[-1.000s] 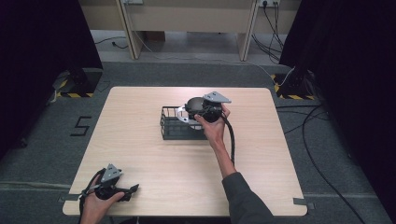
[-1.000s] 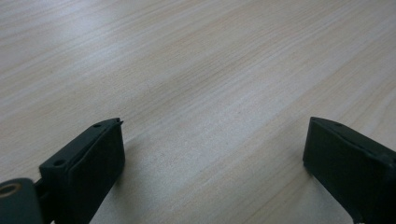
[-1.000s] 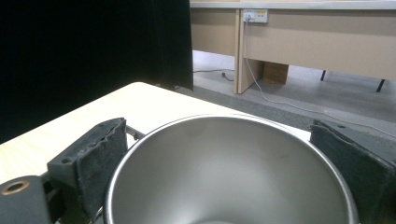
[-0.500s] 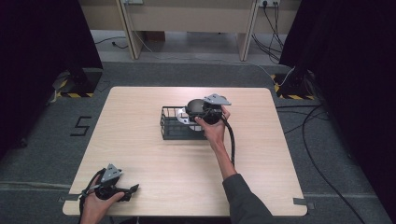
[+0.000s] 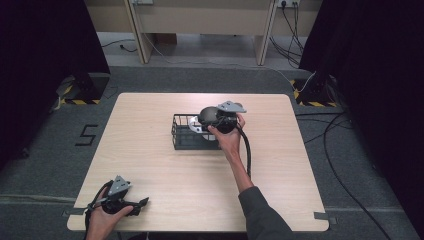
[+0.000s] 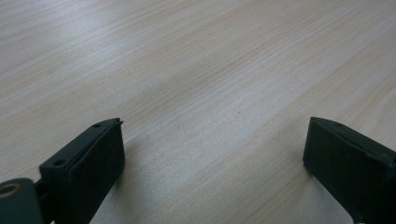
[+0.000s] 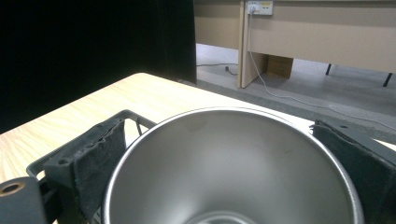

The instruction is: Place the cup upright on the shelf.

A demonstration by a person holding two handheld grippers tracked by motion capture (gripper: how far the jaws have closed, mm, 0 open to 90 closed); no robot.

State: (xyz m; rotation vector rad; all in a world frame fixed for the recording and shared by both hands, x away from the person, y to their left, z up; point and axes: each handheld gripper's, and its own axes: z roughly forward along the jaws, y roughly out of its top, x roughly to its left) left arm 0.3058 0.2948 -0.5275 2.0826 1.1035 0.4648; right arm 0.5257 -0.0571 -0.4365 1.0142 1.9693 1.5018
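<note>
Steel cup (image 7: 233, 168) mouth faces camera.

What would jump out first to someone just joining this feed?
The right gripper over the black wire basket at the table's middle, with a shiny steel cup between its jaws, which have just been opening. Then the left gripper, jaws wide apart, resting on the wooden table at its near left corner.

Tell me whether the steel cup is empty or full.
Empty, as far as visible: the right gripper view looks into the shiny steel cup and shows bare metal walls; the very bottom is cut off.
</note>
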